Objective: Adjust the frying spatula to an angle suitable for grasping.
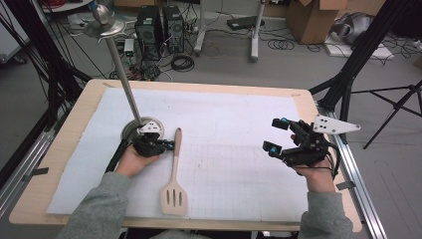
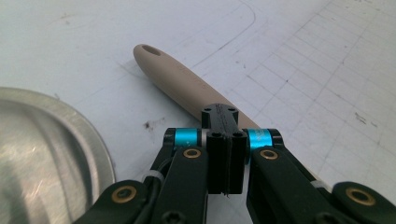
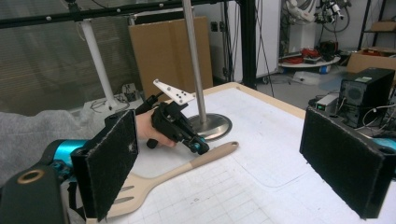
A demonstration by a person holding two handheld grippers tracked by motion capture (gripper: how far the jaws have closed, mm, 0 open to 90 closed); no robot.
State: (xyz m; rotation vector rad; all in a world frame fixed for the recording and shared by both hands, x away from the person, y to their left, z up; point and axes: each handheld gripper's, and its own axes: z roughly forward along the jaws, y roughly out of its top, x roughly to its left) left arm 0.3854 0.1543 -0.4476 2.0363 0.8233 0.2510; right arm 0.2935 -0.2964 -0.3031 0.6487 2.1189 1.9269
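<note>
A beige slotted spatula (image 1: 174,179) lies on the white gridded mat (image 1: 239,174), its head toward the front edge and its handle pointing away. My left gripper (image 1: 170,145) is shut, with its jaws pressed together and nothing between them. Its tips sit right at the spatula's handle (image 2: 177,79), which runs beneath them. In the right gripper view the left gripper (image 3: 198,147) hovers at the upper part of the spatula (image 3: 187,170). My right gripper (image 1: 278,134) is held at the mat's right side, well apart from the spatula. It is open, and its pads (image 3: 112,163) stand wide with nothing between them.
A round metal stand base (image 1: 137,127) with a tall tilted pole (image 1: 119,64) sits just behind my left hand, and its rim (image 2: 42,140) is close beside the left jaws. The wooden table edge (image 1: 308,99) borders the mat. Computers, cables and boxes lie on the floor beyond.
</note>
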